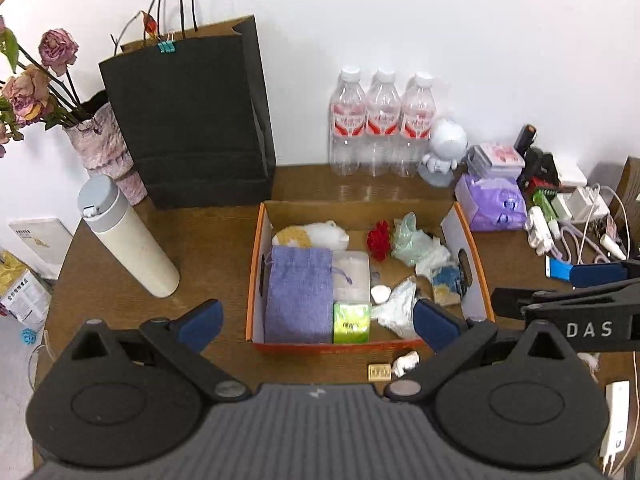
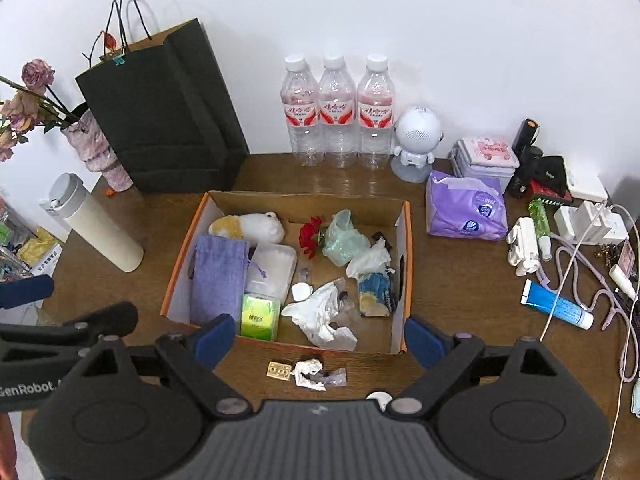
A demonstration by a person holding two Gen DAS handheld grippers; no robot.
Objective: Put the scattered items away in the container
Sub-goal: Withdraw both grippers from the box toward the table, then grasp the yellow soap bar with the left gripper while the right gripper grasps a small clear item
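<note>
Cardboard box [image 2: 404,280] is already pretty full — left gripper [image 1: 318,318] and right gripper [image 2: 320,338] both hover with jaws wide apart, holding nothing.

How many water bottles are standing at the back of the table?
3. They stand upright in a row against the wall behind the cardboard box: left bottle, middle bottle, right bottle, just left of the white robot figurine. None appear hidden behind them.
</note>
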